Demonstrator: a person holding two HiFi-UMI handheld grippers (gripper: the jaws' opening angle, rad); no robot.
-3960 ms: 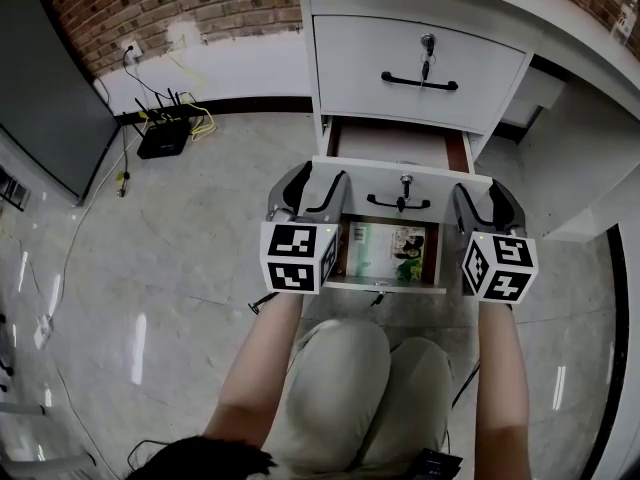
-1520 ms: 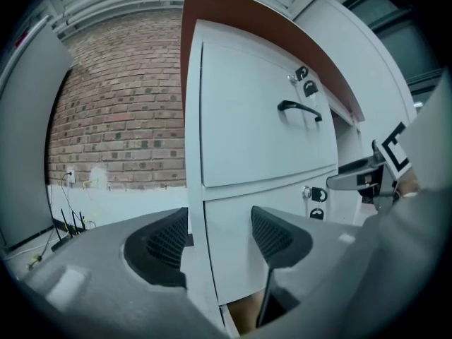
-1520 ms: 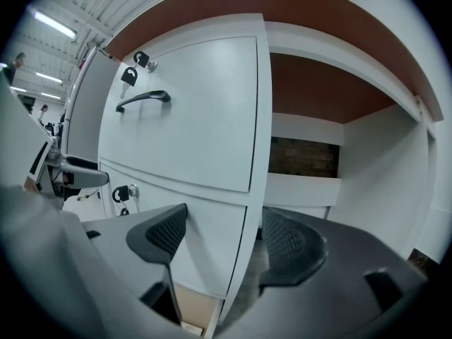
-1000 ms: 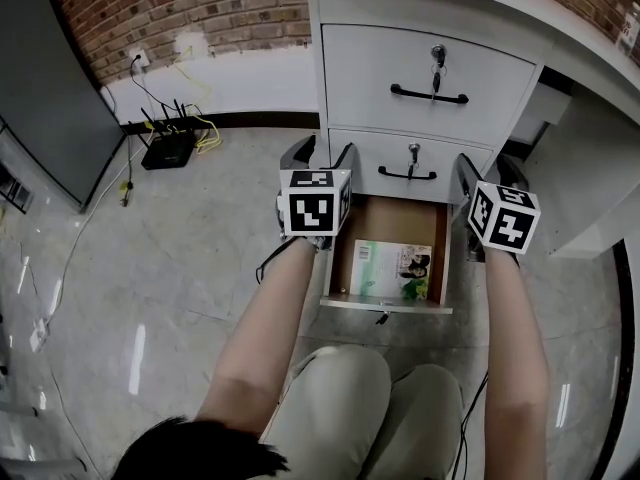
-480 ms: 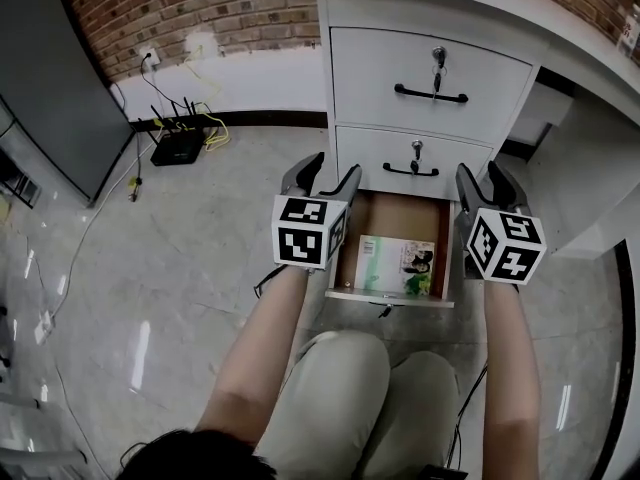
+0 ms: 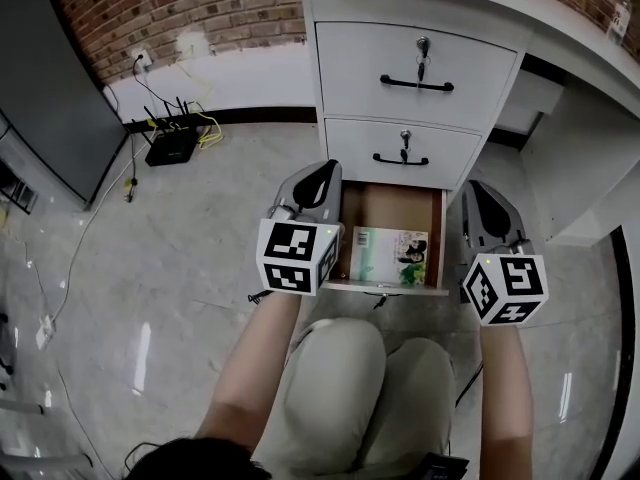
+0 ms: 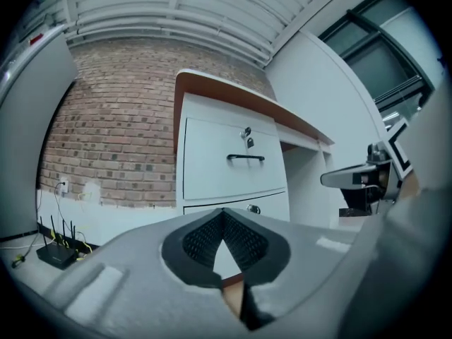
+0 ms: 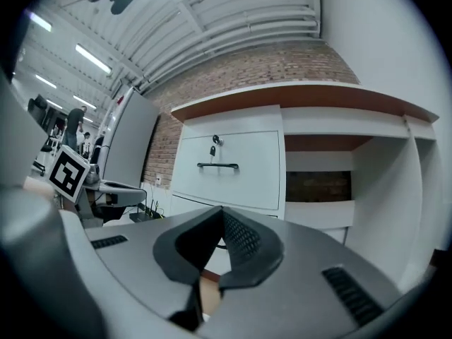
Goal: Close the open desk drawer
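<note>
"How far along?"

"Not finished. My left gripper [image 6: 322,178] has just closed on nothing, beside the bottom drawer [image 6: 385,286]. That drawer stands pulled out with a booklet [image 6: 390,253] inside. My right gripper [image 6: 478,200] has just closed too, empty."

"Counts?"

"Three drawers: two shut, one open. Two grippers, one booklet."

Bright, even indoor light fills all 3 views, coming from ceiling strip lights [image 8: 92,58] in the right gripper view; the glossy floor [image 6: 140,353] shows white glare streaks, and the open drawer [image 6: 390,208] is lightly shaded at its back. Both gripper views bulge toward black corners, their near foreground soft and blurred.
</note>
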